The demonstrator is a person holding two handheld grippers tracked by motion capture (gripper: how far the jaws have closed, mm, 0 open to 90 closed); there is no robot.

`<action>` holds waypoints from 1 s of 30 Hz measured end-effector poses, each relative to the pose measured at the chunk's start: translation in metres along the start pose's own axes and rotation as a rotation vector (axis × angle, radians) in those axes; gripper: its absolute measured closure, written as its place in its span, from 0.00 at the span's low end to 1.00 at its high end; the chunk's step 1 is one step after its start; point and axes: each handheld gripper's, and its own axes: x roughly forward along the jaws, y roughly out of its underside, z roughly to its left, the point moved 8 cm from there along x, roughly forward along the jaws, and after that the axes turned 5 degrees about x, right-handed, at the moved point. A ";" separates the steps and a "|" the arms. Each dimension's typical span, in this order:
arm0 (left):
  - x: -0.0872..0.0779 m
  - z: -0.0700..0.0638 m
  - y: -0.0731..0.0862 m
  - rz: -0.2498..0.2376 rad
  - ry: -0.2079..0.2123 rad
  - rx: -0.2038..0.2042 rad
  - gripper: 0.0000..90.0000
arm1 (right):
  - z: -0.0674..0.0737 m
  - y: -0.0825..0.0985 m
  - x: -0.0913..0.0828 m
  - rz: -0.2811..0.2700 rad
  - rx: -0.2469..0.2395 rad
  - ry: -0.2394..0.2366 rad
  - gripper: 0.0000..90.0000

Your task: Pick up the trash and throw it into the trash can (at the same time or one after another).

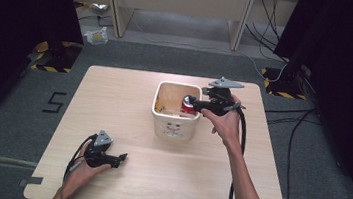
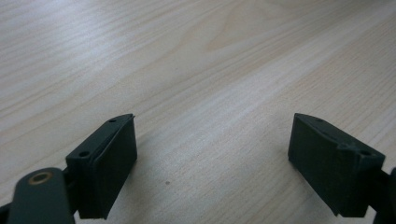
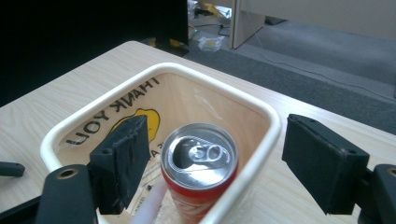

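A red drink can [image 3: 198, 161] with a silver top stands upright inside a cream square bin [image 3: 154, 70], near the bin's right wall. My right gripper [image 3: 212, 163] is open over that wall. One jaw is inside the bin beside the can, the other outside the rim, and neither pad touches the can. From above, the right gripper [image 1: 190, 102] reaches into the bin [image 1: 175, 127] from its right side, at the can [image 1: 187, 106]. My left gripper [image 1: 121, 158] rests low at the table's front left, pointing right. Its jaws [image 2: 212, 163] are open over bare wood.
The light wooden table [image 1: 155, 177] has the bin at its middle back. White papers and a printed sheet lie in the bin's bottom. Black curtains flank the table, and cables run across the grey floor at the right.
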 end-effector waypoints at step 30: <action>0.000 0.000 0.000 0.000 0.000 -0.001 0.16 | -0.038 0.018 -0.050 -0.031 0.004 0.078 0.23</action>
